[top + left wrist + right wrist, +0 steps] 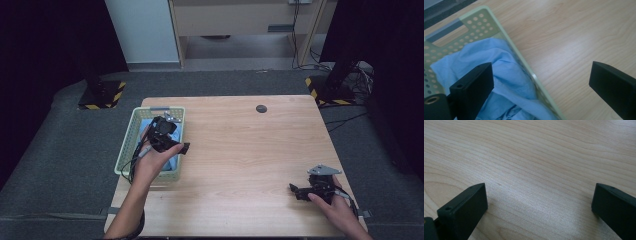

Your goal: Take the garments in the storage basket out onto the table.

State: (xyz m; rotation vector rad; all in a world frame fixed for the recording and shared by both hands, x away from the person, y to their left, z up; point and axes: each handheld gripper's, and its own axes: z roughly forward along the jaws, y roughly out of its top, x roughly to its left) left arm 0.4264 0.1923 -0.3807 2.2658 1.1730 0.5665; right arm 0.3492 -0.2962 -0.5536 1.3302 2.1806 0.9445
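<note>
The person holds the left gripper [170, 136] over the pale green basket [129, 136] at the left edge of the table [250, 150], and the work in hand looks like getting at the blue cloth [506, 75] that lies crumpled inside it. In the left gripper view the jaws stand wide apart with nothing between them: one hangs above the cloth, the other out over bare wood, so they straddle the basket's long rim. From above I can't quite tell how high the gripper sits over the basket; it seems to hover rather than touch.

The right gripper [300, 191] rests low near the front right corner of the table, well apart from the basket. Its jaws are spread wide too, with only wood grain between them.

I'd judge this to be the reach, before any grasp. The next move calls for shifting the left gripper inward so both jaws clear the rim, lowering onto a raised fold of the cloth, and closing there. Pinching with the rim still between the jaws would likely catch the basket wall.
</note>
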